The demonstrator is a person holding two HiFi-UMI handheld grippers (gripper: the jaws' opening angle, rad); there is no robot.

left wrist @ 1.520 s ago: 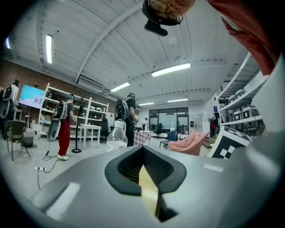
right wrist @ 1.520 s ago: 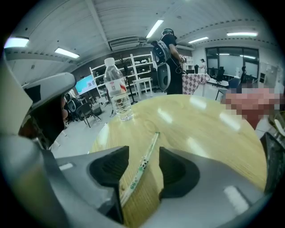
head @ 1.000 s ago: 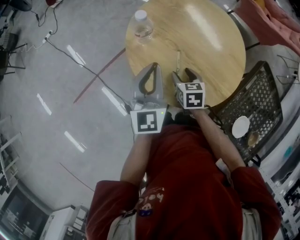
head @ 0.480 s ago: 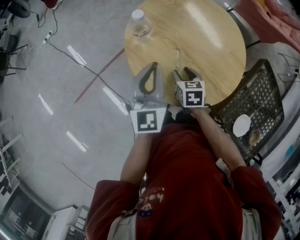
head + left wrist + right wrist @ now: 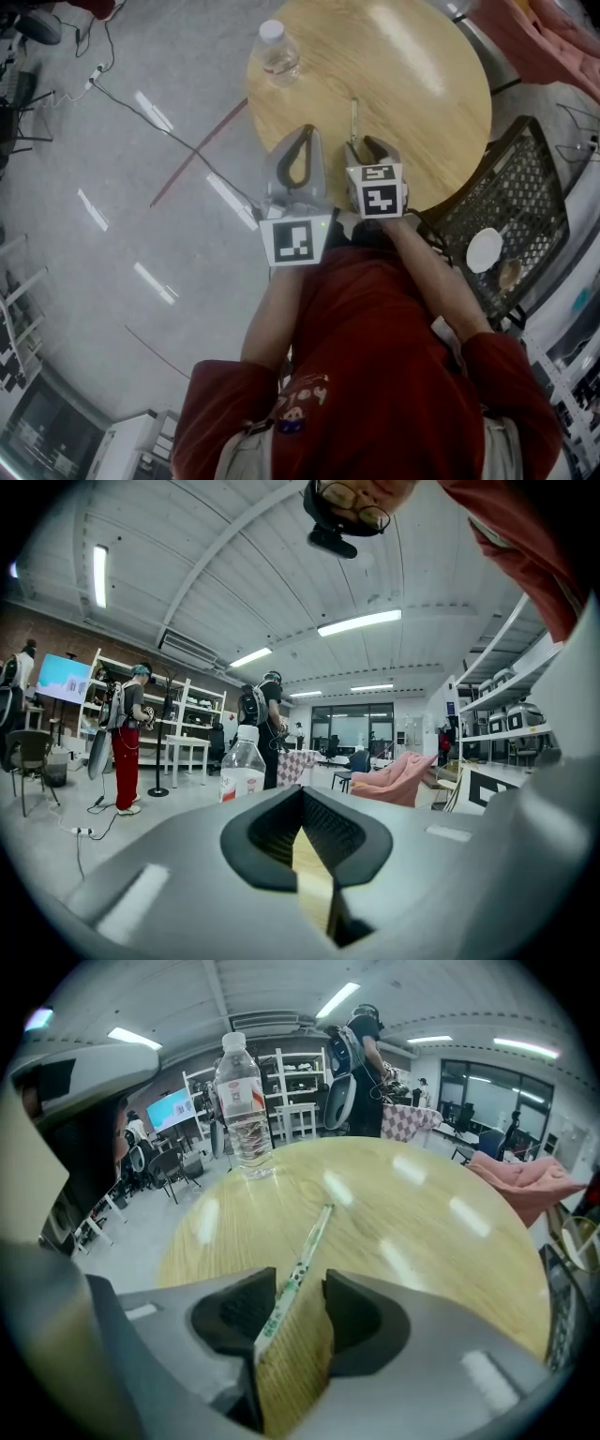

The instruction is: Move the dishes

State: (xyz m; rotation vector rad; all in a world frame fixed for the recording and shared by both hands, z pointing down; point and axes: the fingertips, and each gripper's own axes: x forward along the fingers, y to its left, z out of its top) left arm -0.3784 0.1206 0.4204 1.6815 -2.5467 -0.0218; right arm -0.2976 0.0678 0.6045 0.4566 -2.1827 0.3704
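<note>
Pale glossy wood grain covers the round table, and most of its top lies free. The smooth grey left hand-held gripper hangs at the table's near edge, pressed fully together with nothing in it. The right hand-held gripper tips down over a thin paper-wrapped stick, white with green print, lying flat on the wood. Its jaws have just been closing; the stick sits between them against one pad, clear of the other. A clear plastic bottle stands upright near the far left rim. The white dish lies in a black wire-mesh basket off the table's right side.
</note>
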